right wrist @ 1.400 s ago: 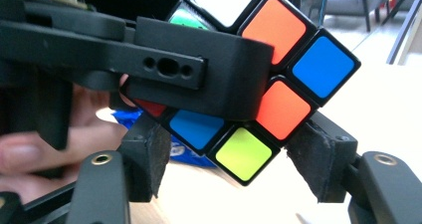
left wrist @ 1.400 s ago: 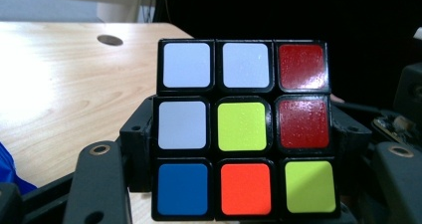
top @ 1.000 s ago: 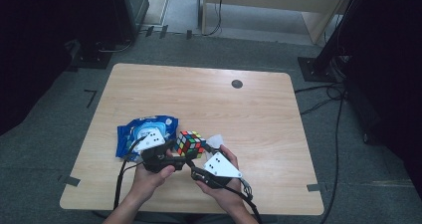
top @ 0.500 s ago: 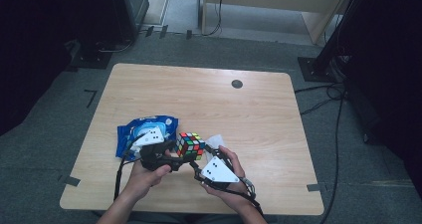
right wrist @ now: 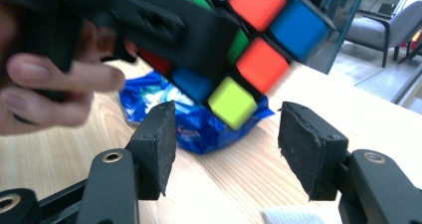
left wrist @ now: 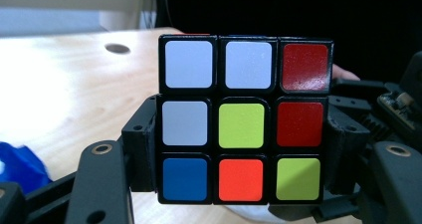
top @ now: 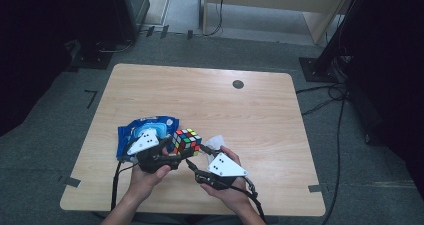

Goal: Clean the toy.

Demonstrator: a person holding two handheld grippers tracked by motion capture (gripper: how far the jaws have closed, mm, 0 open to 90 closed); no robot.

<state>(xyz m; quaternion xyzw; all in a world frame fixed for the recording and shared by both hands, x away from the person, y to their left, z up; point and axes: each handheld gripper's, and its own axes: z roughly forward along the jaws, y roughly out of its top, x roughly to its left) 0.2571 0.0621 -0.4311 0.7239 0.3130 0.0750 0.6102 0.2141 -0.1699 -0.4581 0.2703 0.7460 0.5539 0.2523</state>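
The cube (top: 186, 141) is held off the table (top: 260, 110), clamped in the left gripper (top: 167, 152) by its lower two layers. In the left gripper view the two pads press the opposite side faces of the cube (left wrist: 244, 122), and the top layer stands free above them.

The right gripper (top: 192, 164) holds nothing. In the right gripper view its jaws stand apart with bare table between the pads (right wrist: 160, 144), and they have just been opening a little further, with nothing between them.

The governing relation: in the right gripper view the cube (right wrist: 234, 50) hangs above and just beyond the open jaws, tilted, with its yellow-green corner piece pointing down toward the gap. It is close to the pads but not between them and not touching them. In the high view the right gripper sits just below and to the right of the cube, on the near side of it.

Judgement: the next step looks like a grip on the free layer for a turn. That calls for the right gripper to rise and advance, and to square its jaws to that layer (the cube's tilt makes a corner catch likely otherwise).

A blue packet (top: 145, 130) lies on the table just left of the left gripper, beneath and behind the cube, and a white wipe (top: 216, 143) lies just right of the cube.
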